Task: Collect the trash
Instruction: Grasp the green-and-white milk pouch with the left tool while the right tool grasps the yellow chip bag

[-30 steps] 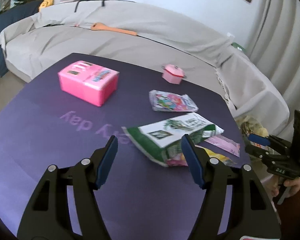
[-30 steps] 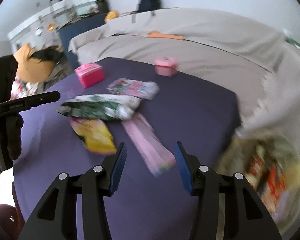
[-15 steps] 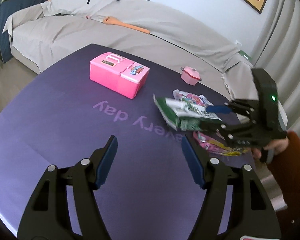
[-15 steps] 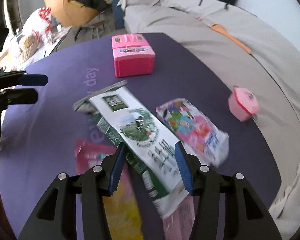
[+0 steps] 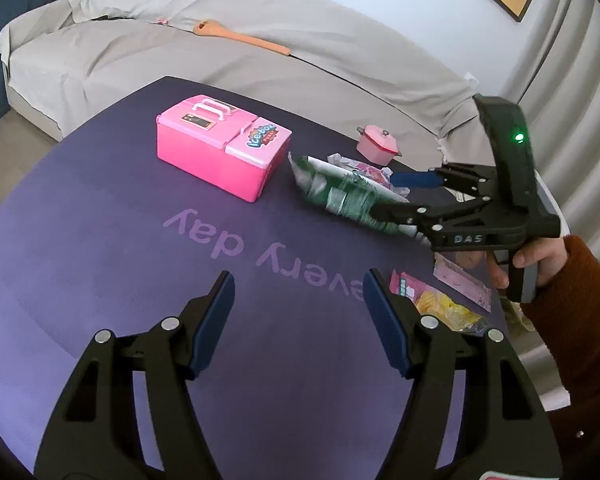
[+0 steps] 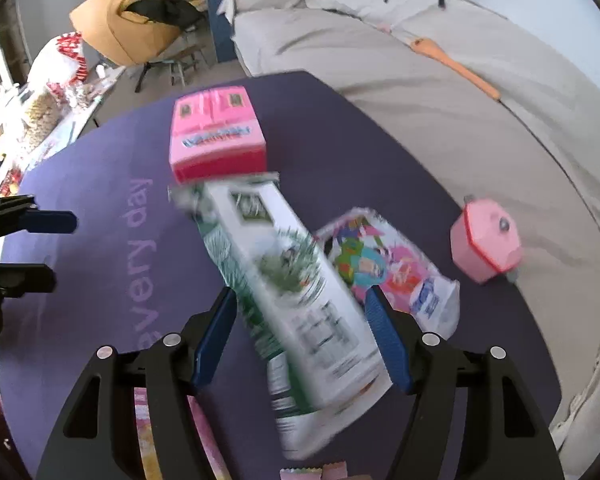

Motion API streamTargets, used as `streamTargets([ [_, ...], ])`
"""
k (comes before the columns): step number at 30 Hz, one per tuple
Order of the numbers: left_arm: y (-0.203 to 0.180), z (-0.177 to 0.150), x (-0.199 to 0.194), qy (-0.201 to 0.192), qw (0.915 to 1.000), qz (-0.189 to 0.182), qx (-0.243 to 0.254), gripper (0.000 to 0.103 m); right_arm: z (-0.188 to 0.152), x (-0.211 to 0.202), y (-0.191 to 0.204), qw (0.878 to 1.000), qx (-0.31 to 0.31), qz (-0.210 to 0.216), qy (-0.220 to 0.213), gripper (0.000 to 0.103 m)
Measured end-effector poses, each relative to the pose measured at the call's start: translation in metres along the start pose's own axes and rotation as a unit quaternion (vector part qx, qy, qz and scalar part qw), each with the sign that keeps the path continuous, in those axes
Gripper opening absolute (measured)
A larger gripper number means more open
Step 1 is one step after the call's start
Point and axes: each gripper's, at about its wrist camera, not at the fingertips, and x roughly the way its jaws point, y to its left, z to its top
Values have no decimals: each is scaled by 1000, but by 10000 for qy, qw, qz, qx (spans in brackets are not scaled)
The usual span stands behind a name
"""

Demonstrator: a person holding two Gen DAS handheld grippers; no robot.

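Note:
A green and white snack bag lies on the purple table between the fingers of my right gripper. Its jaws are opening around the bag and I see no pad pressing on it. A colourful wrapper lies just right of the bag. A yellow and pink wrapper and a pale pink wrapper lie near the table's right edge. My left gripper hangs open over bare table with nothing between its fingers.
A pink toy ice box stands close behind the bag's far end. A small pink toy pot sits near the far edge. A covered sofa with a wooden spoon curves behind the table.
My right gripper has swung in from the table's right side and come over the green and white bag, and its fingers have spread wider. The left gripper has drifted slightly, still open.

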Motion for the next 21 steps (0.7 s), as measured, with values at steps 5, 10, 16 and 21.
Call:
streamTargets([
  [5, -1, 5, 12, 132, 9996, -167, -194, 63, -11, -13, -11, 9993, 296, 207, -64, 63],
  [10, -16, 22, 35, 306, 9961, -500, -666, 63, -39, -46, -17, 9980, 488, -44, -402, 63],
  [16, -40, 48, 77, 586, 9869, -466, -1429, 63, -90, -72, -33, 9917, 887, -759, -541, 63],
  [21, -58, 71, 115, 732, 9803, 60, -1833, 63, -139, -75, -55, 9796, 1650, -1064, -436, 63],
])
